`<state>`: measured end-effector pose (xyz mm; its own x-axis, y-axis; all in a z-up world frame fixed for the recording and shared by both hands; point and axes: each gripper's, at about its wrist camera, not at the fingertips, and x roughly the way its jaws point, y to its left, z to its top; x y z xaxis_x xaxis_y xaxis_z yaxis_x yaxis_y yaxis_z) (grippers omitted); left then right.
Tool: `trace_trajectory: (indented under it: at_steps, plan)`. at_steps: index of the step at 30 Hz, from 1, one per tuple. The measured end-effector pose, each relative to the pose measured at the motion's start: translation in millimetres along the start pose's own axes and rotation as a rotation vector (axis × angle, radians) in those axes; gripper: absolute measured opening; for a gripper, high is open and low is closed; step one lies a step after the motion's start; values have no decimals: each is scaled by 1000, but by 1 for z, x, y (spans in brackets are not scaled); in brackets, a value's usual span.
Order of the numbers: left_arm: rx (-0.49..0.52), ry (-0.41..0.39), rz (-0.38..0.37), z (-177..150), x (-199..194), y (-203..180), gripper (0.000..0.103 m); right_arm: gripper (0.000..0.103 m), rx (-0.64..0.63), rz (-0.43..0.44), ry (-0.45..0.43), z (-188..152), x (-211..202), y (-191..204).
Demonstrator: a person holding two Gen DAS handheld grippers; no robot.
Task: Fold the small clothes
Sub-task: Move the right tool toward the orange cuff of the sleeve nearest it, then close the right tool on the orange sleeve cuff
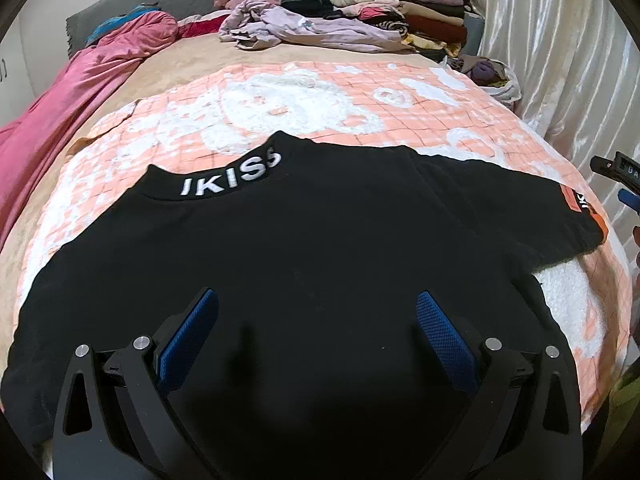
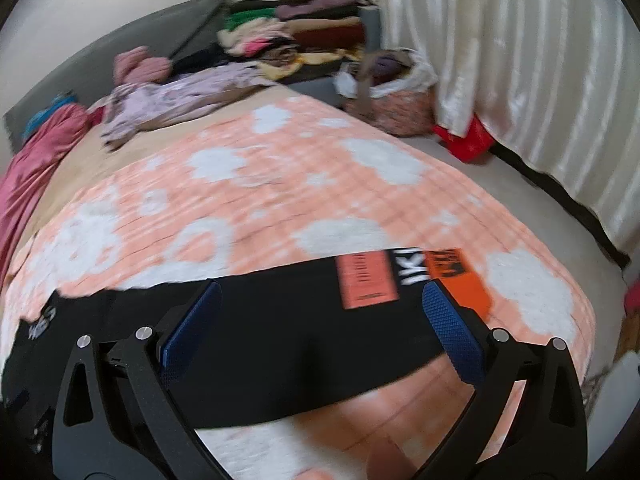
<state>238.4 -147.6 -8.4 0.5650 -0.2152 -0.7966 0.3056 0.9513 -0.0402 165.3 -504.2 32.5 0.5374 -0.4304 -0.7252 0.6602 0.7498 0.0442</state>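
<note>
One black T-shirt (image 1: 304, 264) lies on one peach-and-white blanket (image 1: 320, 92) over one bed, with two claws, left (image 1: 318, 336) and right (image 2: 322, 330), one lilac garment (image 1: 296, 28), one pink sheet (image 1: 80, 76) and one stack of folded clothes (image 1: 404, 12).

White stitched letters "IKISS" run along the collar (image 1: 232, 178) of the black T-shirt (image 1: 320, 260). At the end of the T-shirt's sleeve (image 2: 360, 320), a black strip shows white letters "IK", the rest cut off, between a pink patch (image 2: 366, 280) and an orange patch (image 2: 456, 276); the small print on both patches is too blurred to read.
</note>
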Motion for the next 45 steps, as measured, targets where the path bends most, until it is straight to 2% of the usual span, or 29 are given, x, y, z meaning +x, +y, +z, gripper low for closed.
trace_trajectory:
  at_steps: [8,12,15,17,20,22,23,24,25,27,30,36,41,45]
  plan:
    - [17,7,8,-8,12,-4,99,95,193,-83,58,2,25,-68]
    - [23,10,17,-11,16,-3,99,95,284,-72,105,-4,38,-92]
    - [20,16,22,-13,20,-1,99,95,305,-70,136,-7,45,-99]
    - [22,15,27,-14,21,-1,99,90,325,-49,151,-9,50,-102]
    - [20,18,23,-15,22,0,99,74,345,-22,176,-11,58,-105]
    - [22,20,20,-16,23,0,99,59,355,1,201,-13,66,-107]
    - [24,17,21,-16,22,0,99,55,366,8,208,-14,68,-110]
    - [25,16,23,-17,23,0,99,44,387,21,209,-16,70,-113]
    - [25,15,23,-17,23,0,99,23,401,37,207,-16,70,-116]
    - [24,14,23,-17,23,0,99,4,422,90,196,-17,67,-117]
    - [25,15,19,-17,22,0,99,3,382,135,151,-13,55,-108]
    - [3,-13,-4,-13,10,5,99,2,283,321,54,-3,21,-71]
    - [-37,-35,-4,-8,-1,18,99,2,136,494,1,-2,-12,-10]
    - [-76,-53,7,-4,-13,34,99,2,16,632,-2,-11,-35,47]
